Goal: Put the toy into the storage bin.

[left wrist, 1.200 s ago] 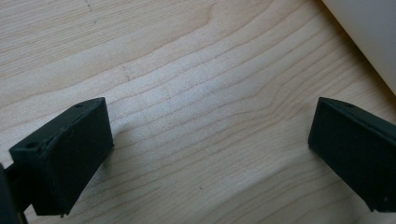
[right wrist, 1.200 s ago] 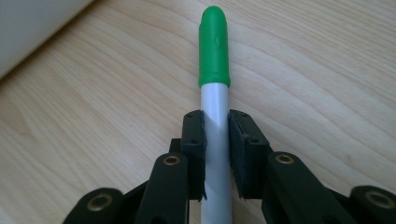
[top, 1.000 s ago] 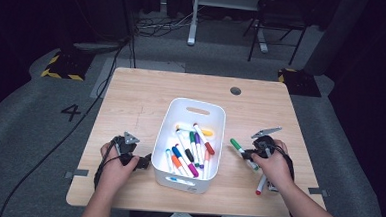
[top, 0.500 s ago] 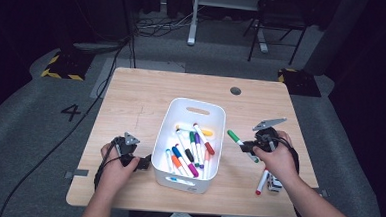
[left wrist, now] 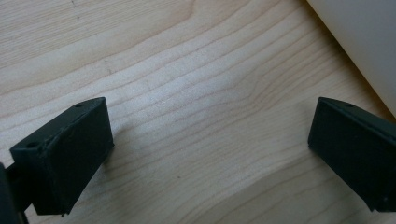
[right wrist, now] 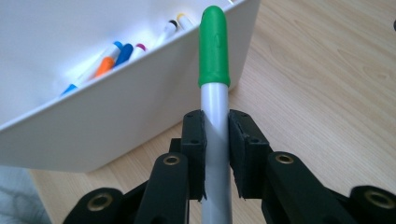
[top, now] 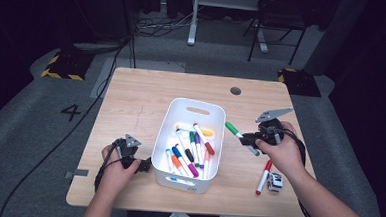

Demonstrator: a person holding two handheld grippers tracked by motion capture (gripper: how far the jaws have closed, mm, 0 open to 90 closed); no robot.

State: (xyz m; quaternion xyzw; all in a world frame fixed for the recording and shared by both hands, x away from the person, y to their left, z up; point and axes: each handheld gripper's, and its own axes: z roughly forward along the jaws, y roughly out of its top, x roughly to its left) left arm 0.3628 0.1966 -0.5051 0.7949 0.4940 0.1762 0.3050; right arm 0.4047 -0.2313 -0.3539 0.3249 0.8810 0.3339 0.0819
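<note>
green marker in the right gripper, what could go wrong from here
The right gripper pinches the green marker on its smooth barrel, so it might slip or swivel. Its capped end points at the white bin wall and could knock the rim. The red marker on the table could get nudged.

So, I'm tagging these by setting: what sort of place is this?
Probably a lab or studio: a lone wooden table on grey carpet, hazard-striped blocks, loose floor cables and a taped number 4.

High view overhead; tongs views close; bin (top: 189,181) (right wrist: 116,121) shared.
</note>
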